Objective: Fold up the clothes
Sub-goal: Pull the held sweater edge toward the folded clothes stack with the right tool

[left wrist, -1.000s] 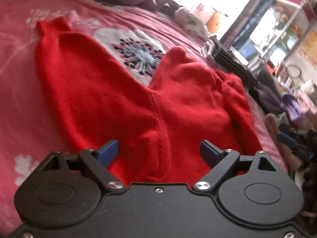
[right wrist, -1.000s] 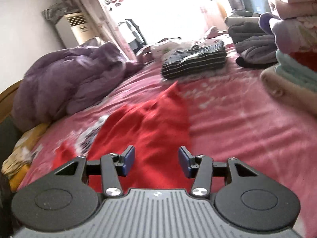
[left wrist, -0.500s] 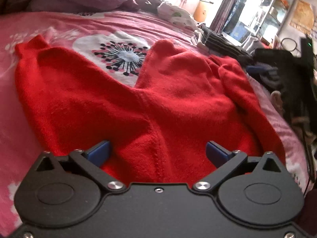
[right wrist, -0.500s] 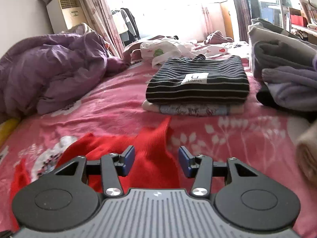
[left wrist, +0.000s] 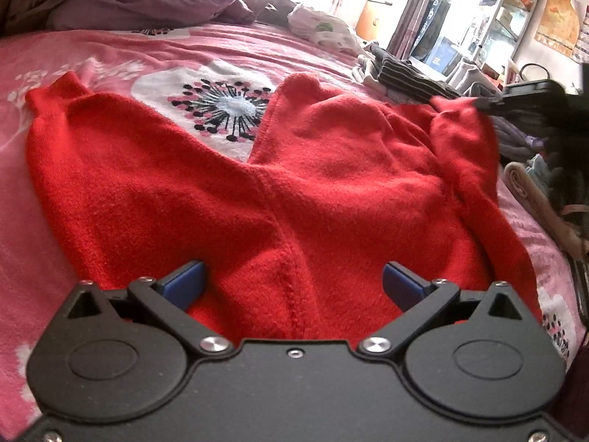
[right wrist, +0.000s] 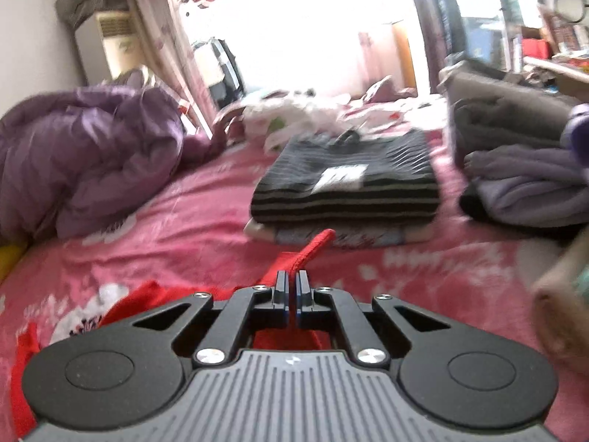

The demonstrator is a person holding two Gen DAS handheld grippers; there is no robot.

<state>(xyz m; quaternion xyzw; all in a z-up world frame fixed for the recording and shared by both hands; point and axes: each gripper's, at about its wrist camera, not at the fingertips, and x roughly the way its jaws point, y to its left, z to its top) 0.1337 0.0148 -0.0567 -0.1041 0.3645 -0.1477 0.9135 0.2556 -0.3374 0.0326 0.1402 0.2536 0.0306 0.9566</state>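
Bed under pink floral bedspread, purple duvet bunched far left, white standing air conditioner against pale wall, patterned curtain beside overexposed bright window, glass-fronted shelving far right, poster on wall.

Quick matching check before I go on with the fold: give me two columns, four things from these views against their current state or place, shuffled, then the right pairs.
Things:
1. left gripper
2. right gripper
3. striped garment
4. purple quilt

States or places:
A. folded, on top of a small stack
B. bunched up along the far side of the bed
C. jaws wide open over the red garment's near edge
D. jaws just closed, pinching a corner of the red garment

Pairs: 1-C, 2-D, 3-A, 4-B
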